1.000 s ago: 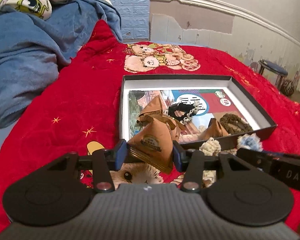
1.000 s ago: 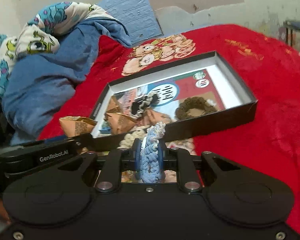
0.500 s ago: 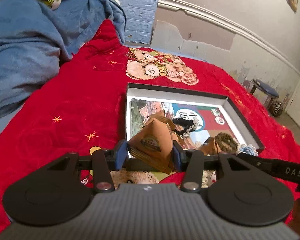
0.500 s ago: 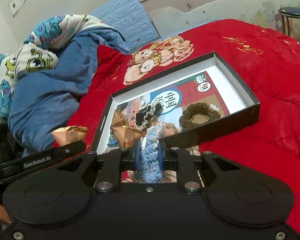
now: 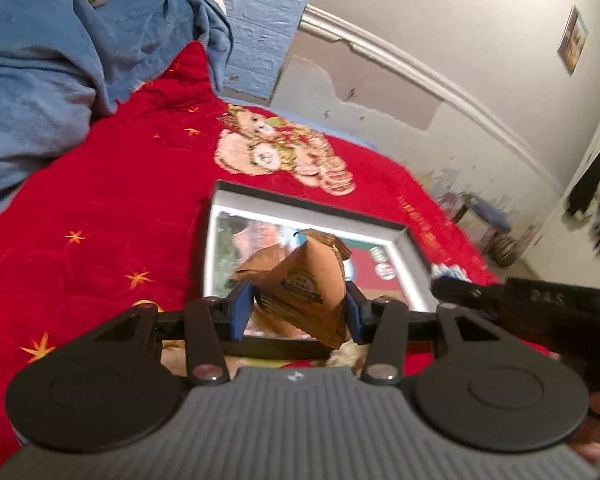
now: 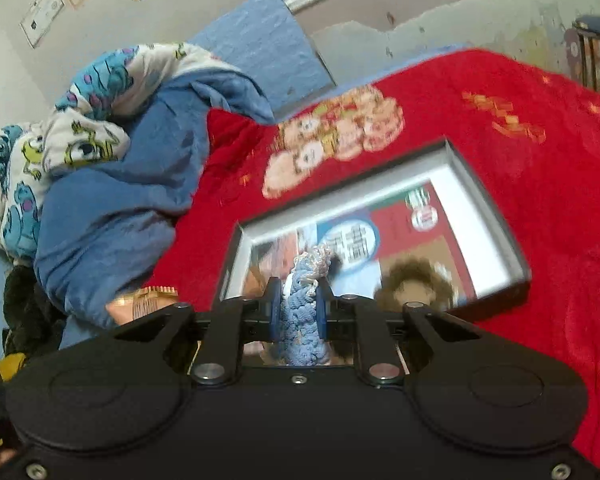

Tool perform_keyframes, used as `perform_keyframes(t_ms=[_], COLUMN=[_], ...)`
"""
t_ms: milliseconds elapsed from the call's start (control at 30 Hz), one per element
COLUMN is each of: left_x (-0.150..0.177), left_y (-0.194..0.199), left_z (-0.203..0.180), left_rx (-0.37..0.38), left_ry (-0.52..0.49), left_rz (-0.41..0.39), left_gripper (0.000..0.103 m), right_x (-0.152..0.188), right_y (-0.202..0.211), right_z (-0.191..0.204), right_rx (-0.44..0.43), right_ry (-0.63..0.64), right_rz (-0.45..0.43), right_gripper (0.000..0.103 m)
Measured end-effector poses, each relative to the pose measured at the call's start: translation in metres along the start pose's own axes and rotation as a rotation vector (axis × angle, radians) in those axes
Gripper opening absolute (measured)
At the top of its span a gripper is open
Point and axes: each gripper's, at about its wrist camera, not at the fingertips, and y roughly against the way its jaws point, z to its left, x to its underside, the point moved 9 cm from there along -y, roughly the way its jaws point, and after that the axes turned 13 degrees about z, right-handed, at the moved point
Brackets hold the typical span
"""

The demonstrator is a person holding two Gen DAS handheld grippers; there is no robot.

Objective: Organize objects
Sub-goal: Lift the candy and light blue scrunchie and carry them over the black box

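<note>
My left gripper [image 5: 298, 314] is shut on a brown triangular paper packet [image 5: 304, 290] and holds it above the near edge of a shallow black box [image 5: 210, 240] with a printed card inside. My right gripper [image 6: 299, 314] is shut on a blue knitted scrunchie [image 6: 302, 332] with a white lacy end, above the box's [image 6: 496, 216] near edge. A brown scrunchie [image 6: 418, 284] lies in the box. More brown packets [image 5: 260, 262] lie in the box behind the held one. The right gripper's body [image 5: 540, 312] shows at the right of the left wrist view.
The box rests on a red bedspread [image 5: 120, 208] with a teddy-bear print [image 5: 284, 156]. A blue blanket and cartoon-print quilt [image 6: 112, 152] are heaped at the back left. A stool [image 6: 596, 36] stands beside the bed at the right. A cream knitted item [image 5: 346, 354] lies under the left gripper.
Both grippers have risen and moved forward over the box, each still holding its item. The view now looks down more steeply into the box.
</note>
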Motion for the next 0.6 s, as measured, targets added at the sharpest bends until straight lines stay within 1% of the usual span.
perform_keyframes(t_ms=[67,200,267,333,367,467,533,600], left_x=[-0.004,-0.021,-0.032,-0.044,-0.05,-0.065,-0.072,-0.076], left_y=[0.002,0.002,-0.001,-0.004,-0.005,-0.01,-0.017,-0.028], left_z=[-0.006,-0.023,-0.038,-0.052,-0.058,-0.072,-0.079,-0.081], left_rx=[0.015,-0.017,-0.003,-0.009,-0.009,0.034,0.019,-0.002], left_ry=[-0.001,-0.029,-0.046,-0.074,-0.072,-0.056,-0.075,-0.084], left_rz=[-0.002,-0.024,-0.035,-0.061,-0.083,-0.123,-0.143,-0.146], left_gripper=[0.051,0.051,0.051,0.051,0.051,0.051,0.051,0.051], right_x=[-0.01,-0.035,-0.047,-0.062,-0.068,-0.082,-0.087,-0.09], right_y=[0.007,0.022,0.027,0.03,0.03,0.022,0.014,0.003], right_z=[0.003,0.005,0.005,0.002,0.0,-0.008,-0.017,-0.027], right_rx=[-0.003,-0.023,-0.025,-0.019,-0.026,-0.061,-0.058,-0.056], right_ry=[0.011,0.016,0.021,0.006,-0.008,-0.053,-0.074,-0.095], right_rz=[-0.011,-0.032,-0.046,-0.067,-0.073,-0.068,-0.069,-0.048], right_gripper=[0.017,0.017,0.017,0.017,0.017,0.017,0.017,0.017])
